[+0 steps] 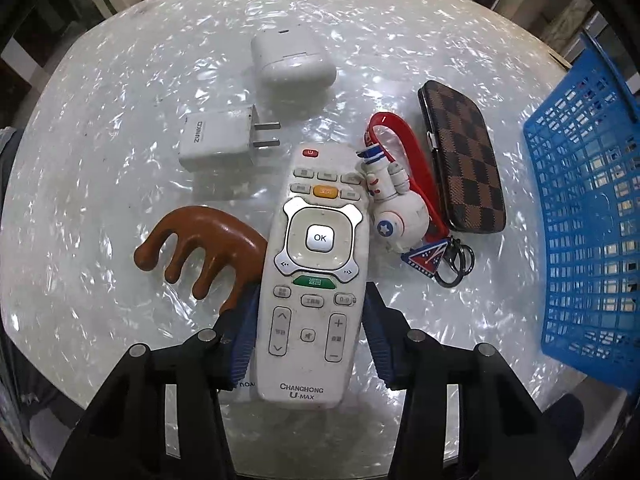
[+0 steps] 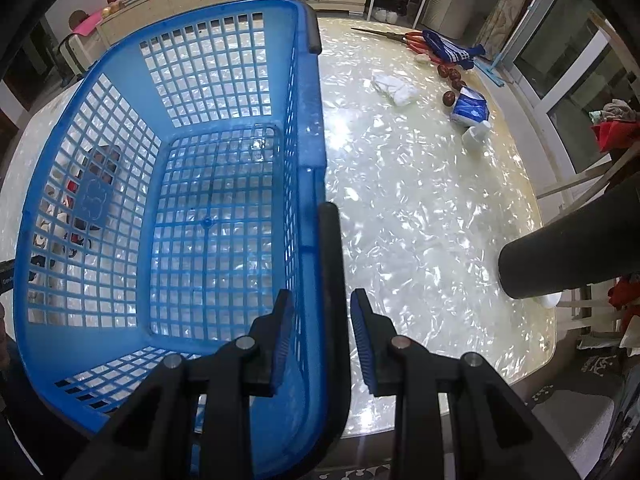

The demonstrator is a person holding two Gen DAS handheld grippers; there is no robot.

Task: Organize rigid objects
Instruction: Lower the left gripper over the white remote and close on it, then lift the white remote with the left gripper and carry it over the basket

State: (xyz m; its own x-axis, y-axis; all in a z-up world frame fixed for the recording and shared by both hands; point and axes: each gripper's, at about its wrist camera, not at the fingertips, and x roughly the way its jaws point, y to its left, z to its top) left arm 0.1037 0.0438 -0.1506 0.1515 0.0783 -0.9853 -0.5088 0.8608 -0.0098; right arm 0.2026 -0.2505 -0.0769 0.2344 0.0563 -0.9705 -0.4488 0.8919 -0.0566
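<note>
In the left wrist view my left gripper [image 1: 310,334] is shut on the lower half of a white remote control [image 1: 316,276], its blue pads against both sides. Left of the remote lies a brown wooden comb [image 1: 200,246]. Behind are a white plug adapter [image 1: 218,140] and a white earbud case [image 1: 292,60]. To the right lie an astronaut keychain with a red strap [image 1: 400,204] and a brown checkered case [image 1: 460,156]. The blue basket [image 1: 588,216] stands at the right. In the right wrist view my right gripper [image 2: 320,340] straddles the basket's near wall [image 2: 308,184] and black handle, the jaws close to it.
The basket's inside [image 2: 208,232] holds nothing. On the far right of the table lie scissors [image 2: 400,36], a blue sock [image 2: 452,50], white cloth [image 2: 396,90], several dates [image 2: 450,76], a blue packet [image 2: 470,108]. A dark cylinder [image 2: 560,256] juts in at right.
</note>
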